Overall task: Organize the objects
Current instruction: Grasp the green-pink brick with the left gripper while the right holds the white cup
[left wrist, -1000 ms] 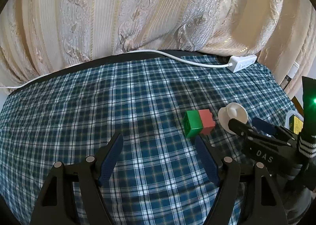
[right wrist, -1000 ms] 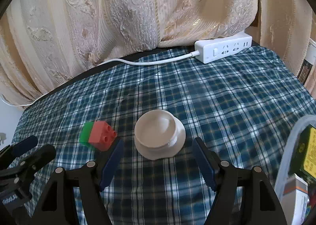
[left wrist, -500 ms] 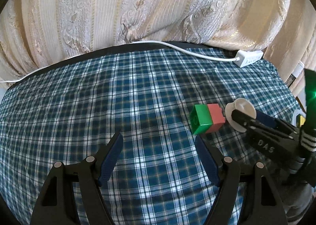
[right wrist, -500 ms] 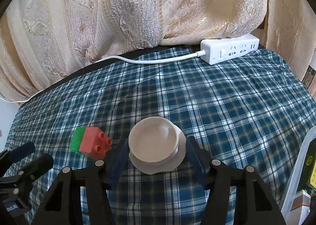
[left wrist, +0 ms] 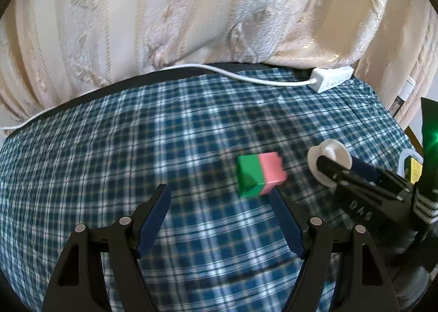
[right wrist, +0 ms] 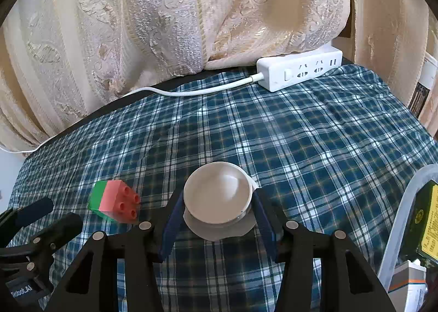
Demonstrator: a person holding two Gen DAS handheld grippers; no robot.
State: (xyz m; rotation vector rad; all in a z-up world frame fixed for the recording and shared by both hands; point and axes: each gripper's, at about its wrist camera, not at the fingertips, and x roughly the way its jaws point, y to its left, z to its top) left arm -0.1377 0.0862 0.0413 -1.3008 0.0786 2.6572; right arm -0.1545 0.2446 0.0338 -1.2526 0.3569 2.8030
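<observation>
1. Blocks first: a green block and a red block (right wrist: 115,204) are stuck together. They lie on the blue checked cloth (right wrist: 301,142) of the table, just left of the white dish.
2. The left hand-held gripper (left wrist: 219,202) has its two blue fingers wide apart. It holds nothing. The blocks (left wrist: 260,175) sit just past its right fingertip.
3. The right hand-held gripper (right wrist: 217,202) has one finger on each side of the small white dish (right wrist: 217,195). It squeezes the dish.
4. A white power strip (right wrist: 299,71) lies at the back edge by the curtain (right wrist: 191,11).
5. A clear bin (right wrist: 405,210) with boxes sits at the far right.
</observation>
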